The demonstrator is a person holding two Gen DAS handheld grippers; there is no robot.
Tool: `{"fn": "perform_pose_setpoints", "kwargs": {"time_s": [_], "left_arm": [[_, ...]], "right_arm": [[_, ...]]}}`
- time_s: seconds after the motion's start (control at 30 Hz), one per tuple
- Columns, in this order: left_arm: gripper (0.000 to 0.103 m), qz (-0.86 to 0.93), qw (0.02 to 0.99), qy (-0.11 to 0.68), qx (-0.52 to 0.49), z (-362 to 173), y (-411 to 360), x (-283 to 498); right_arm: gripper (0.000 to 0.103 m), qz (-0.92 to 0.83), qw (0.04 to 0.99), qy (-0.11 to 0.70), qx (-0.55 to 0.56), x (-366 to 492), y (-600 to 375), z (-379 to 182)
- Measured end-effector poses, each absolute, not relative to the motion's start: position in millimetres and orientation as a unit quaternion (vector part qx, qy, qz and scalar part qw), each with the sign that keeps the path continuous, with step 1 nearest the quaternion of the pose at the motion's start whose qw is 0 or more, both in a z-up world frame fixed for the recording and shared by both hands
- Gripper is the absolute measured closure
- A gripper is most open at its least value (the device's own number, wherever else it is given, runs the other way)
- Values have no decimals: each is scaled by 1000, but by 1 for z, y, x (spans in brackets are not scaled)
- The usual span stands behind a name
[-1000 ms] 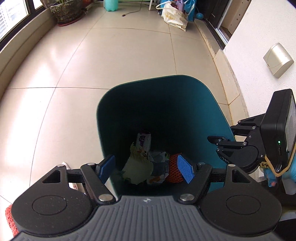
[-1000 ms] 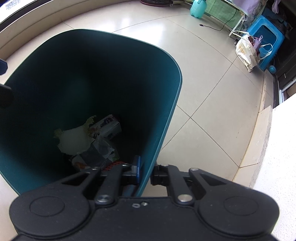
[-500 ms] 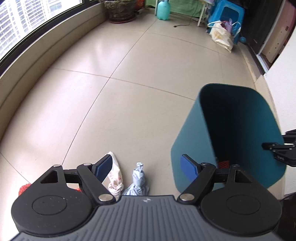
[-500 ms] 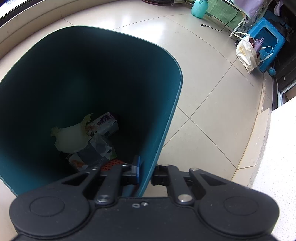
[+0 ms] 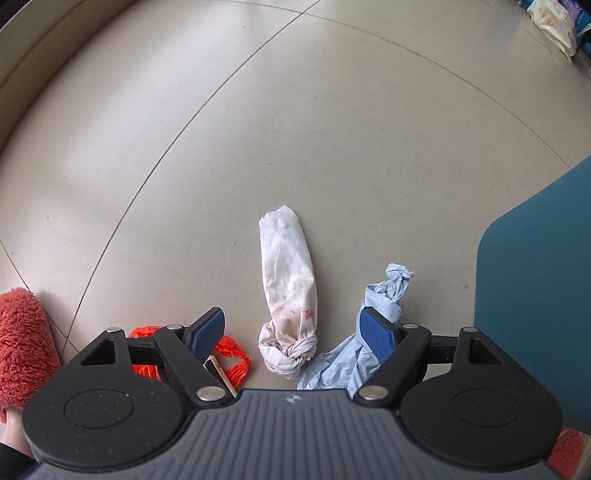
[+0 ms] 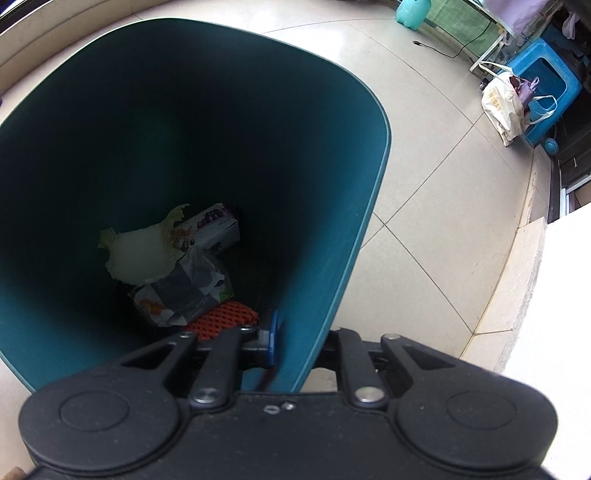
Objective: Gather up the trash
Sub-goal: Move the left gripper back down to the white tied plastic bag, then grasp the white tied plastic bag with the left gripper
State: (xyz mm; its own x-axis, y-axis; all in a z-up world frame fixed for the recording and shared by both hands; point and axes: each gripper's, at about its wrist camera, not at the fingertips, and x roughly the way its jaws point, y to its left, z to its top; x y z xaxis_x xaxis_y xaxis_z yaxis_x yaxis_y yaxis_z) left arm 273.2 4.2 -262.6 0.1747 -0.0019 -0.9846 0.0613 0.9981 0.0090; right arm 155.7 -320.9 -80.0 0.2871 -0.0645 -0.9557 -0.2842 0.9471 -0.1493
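In the left wrist view my left gripper [image 5: 293,332] is open and empty, low over the tiled floor. A knotted white plastic bag [image 5: 290,291] lies between its fingers. A crumpled light blue bag [image 5: 373,332] lies under the right finger and an orange bag [image 5: 231,354] under the left finger. The teal trash bin [image 5: 535,295] stands at the right. In the right wrist view my right gripper [image 6: 295,339] is shut on the near rim of the teal bin [image 6: 354,229]. Inside the bin lie a pale peel [image 6: 144,254], wrappers [image 6: 184,295], a small carton [image 6: 216,227] and orange netting [image 6: 225,315].
A red fluffy slipper [image 5: 20,343] is at the left edge of the left wrist view. In the right wrist view a cream tote bag [image 6: 504,107], a blue stool [image 6: 546,92] and a teal bottle [image 6: 412,13] stand far back; a white wall [image 6: 554,295] is at right.
My left gripper swung away from over the bin, left and down to the trash on the floor. My right gripper kept its hold on the bin rim.
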Motion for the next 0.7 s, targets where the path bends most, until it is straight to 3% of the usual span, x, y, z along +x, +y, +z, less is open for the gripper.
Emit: {"fn": "perform_pose_setpoints", "kwargs": {"time_s": [0.27, 0.37, 0.53, 0.6, 0.7], "left_arm": [[25, -1, 738, 675, 15, -320, 10, 279], [43, 0, 730, 683, 8, -331, 10, 278], [51, -5, 728, 686, 6, -339, 13, 272], [66, -6, 730, 684, 8, -339, 12, 273], [75, -3, 731, 682, 15, -338, 7, 270]], "right_arm": [[92, 77, 784, 601, -137, 156, -325, -81], [92, 78, 784, 602, -133, 156, -326, -82], [92, 77, 784, 602, -133, 156, -326, -81], [92, 77, 784, 602, -133, 156, -326, -81], [92, 77, 784, 602, -133, 157, -327, -81]]}}
